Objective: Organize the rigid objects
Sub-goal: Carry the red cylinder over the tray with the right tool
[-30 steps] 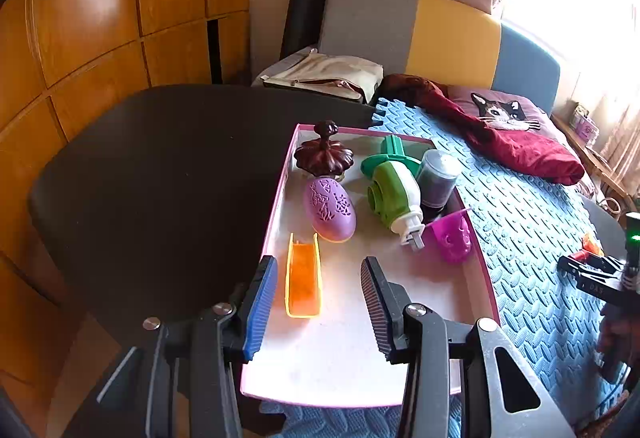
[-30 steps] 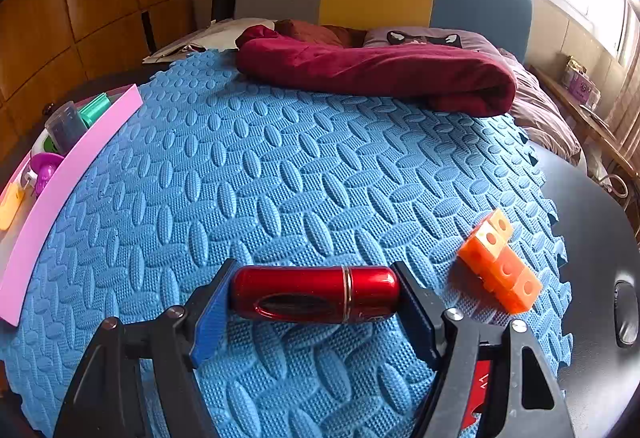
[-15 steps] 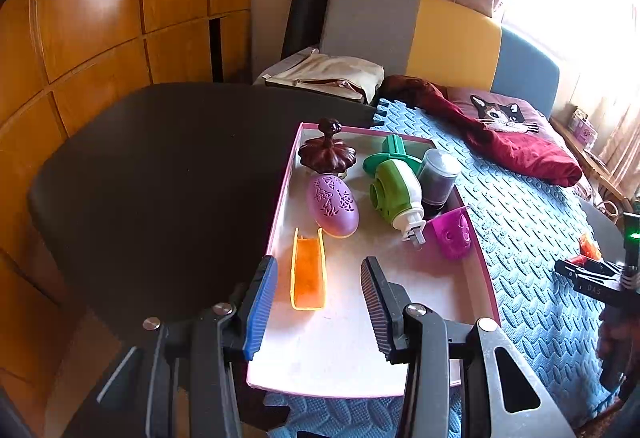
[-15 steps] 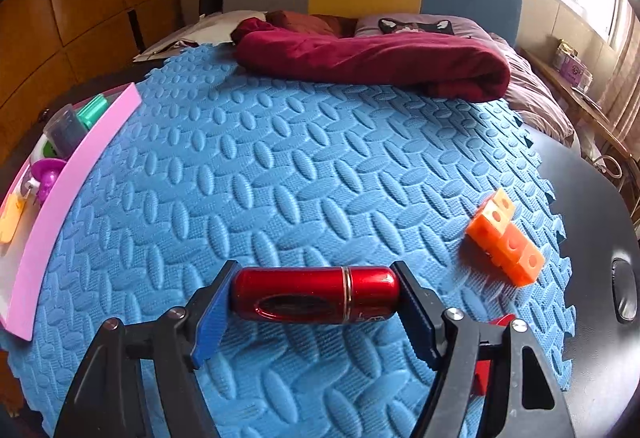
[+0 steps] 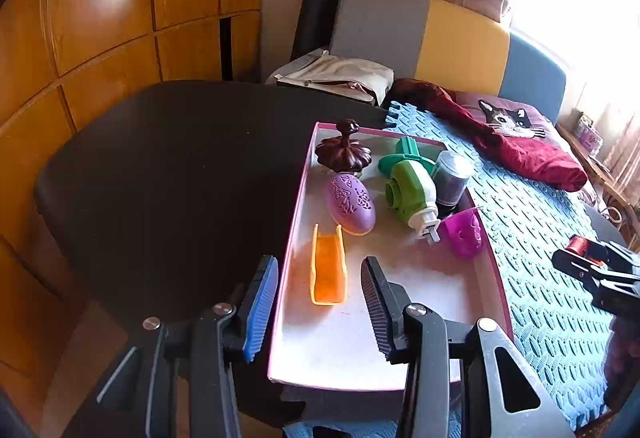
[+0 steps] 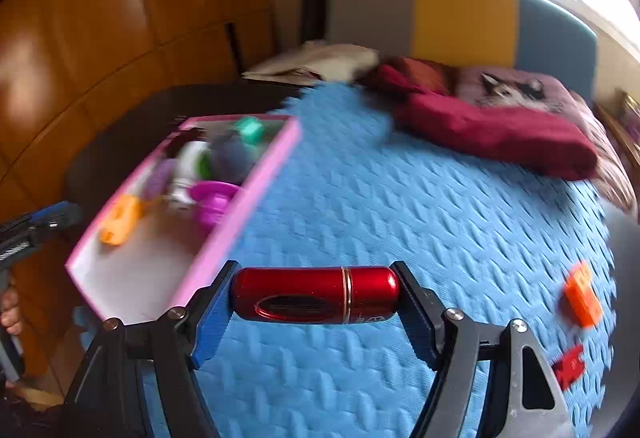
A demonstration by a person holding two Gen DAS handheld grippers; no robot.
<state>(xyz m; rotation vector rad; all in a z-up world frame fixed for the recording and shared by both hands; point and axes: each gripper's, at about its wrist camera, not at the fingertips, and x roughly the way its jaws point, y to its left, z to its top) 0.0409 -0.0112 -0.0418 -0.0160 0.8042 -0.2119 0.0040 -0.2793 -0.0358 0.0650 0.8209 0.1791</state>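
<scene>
The right tool [image 6: 316, 298] pinches a red tube [image 6: 316, 296] crosswise by its ends, held above the blue mat [image 6: 400, 217] just beside the near corner of the pink tray [image 6: 240, 222]; the left tool [image 5: 320, 302] stands spread and empty over the tray's near end, an orange piece [image 5: 328, 270] lying below its gap. Farther in the tray lie a purple egg [image 5: 351, 203], a green bottle [image 5: 410, 193] and a magenta cup [image 5: 464, 234]; an orange block [image 6: 582, 296] rests on the mat at right; the counter [image 5: 180, 177] is dark.

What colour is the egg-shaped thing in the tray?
The egg-shaped thing is purple with a cut-out lacy pattern on top. It shows best in the left wrist view.
</scene>
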